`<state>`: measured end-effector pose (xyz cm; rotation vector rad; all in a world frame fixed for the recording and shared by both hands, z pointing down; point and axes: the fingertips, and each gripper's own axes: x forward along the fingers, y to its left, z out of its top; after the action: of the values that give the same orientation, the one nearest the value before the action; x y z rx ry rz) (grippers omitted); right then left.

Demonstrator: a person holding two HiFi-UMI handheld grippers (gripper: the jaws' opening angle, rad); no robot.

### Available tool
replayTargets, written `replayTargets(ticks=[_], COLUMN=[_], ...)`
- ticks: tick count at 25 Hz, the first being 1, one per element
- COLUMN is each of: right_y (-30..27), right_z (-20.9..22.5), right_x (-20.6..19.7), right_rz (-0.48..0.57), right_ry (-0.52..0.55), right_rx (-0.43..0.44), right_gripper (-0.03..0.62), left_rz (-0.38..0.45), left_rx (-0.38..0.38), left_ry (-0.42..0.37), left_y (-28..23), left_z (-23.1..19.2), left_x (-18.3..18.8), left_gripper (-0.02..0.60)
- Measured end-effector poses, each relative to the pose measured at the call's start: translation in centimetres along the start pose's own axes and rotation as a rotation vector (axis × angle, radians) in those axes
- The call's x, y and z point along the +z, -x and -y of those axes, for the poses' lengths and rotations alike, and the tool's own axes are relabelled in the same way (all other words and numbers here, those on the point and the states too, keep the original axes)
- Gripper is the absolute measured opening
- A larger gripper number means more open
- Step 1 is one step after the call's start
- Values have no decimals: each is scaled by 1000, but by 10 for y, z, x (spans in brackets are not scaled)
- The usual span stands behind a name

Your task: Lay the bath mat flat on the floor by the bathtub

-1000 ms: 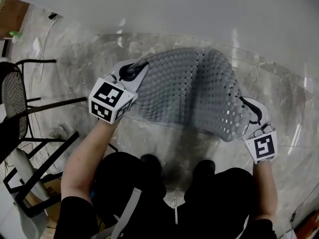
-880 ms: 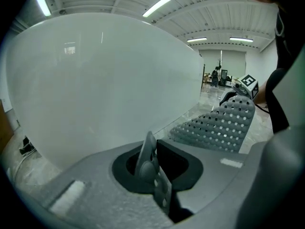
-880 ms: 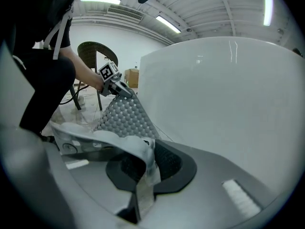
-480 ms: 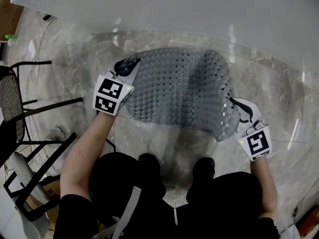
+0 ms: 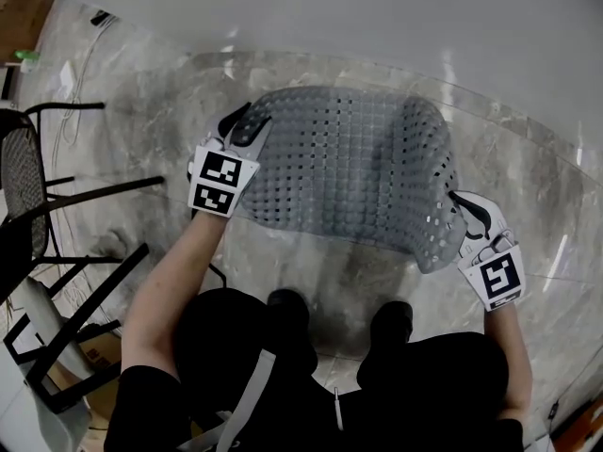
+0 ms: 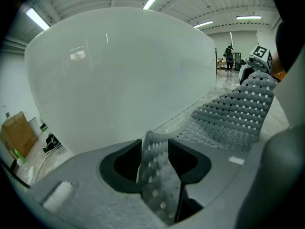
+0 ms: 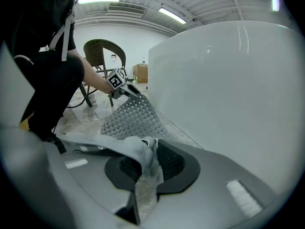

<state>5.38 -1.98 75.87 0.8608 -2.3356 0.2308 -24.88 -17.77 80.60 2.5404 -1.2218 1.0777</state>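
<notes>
The grey perforated bath mat [image 5: 349,172] hangs low over the marble floor beside the white bathtub [image 5: 377,17], its far edge near the tub wall. My left gripper [image 5: 247,125] is at the mat's left corner. Its jaws have just been opening and stand open, with the mat's edge [image 6: 155,166] loose between the pads. My right gripper [image 5: 462,205] holds the mat's right corner. Its jaws have eased apart slightly, but the bunched mat [image 7: 143,151] is still pinched between them. From there the mat [image 7: 131,118] stretches toward the left gripper [image 7: 125,89].
A dark wicker chair [image 5: 28,186] with metal legs stands on the left. The person's shoes [image 5: 287,309] are just behind the mat's near edge. A clear floor sheet's edge [image 5: 528,135] runs along the tub. The bathtub wall [image 6: 119,75] rises close ahead.
Both hands have sunk toward the floor with the mat, which now lies lower and flatter. The left gripper's jaws have spread apart around the mat corner.
</notes>
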Motion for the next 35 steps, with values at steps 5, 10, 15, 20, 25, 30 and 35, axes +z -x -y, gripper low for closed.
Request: replayTargets(ticks=[5,10,15,20,25,30,35], right_y=[-13,-20,-18,-20,-32,-39,-41], right_z=[-18,-22,-21,-18,-19,-14,-8], right_x=[-3,-4,-3,9,10,14,18], right_rz=[-21,-6,-23,-20,18,19,51], right_ry=[30,4,30,25,22,14,3], right_rx=[55,65,64,56,82,70,61], right_gripper=[48,48,48,54,67,70,74], left_rz=[-9,-30,-9,52,110,170,201], left_rx=[2,-53,-100,-233,-420,-608,-742], left_ry=[48,20,43,120,-31,-147,-192], left_y=[1,-11,-14,-19,-21,-18,-3], left_z=[-2,21,34,66,133,206,261], left_x=[-16,-25,-18,25,83,131,144], left_gripper=[178,178,178,178,178,178,179])
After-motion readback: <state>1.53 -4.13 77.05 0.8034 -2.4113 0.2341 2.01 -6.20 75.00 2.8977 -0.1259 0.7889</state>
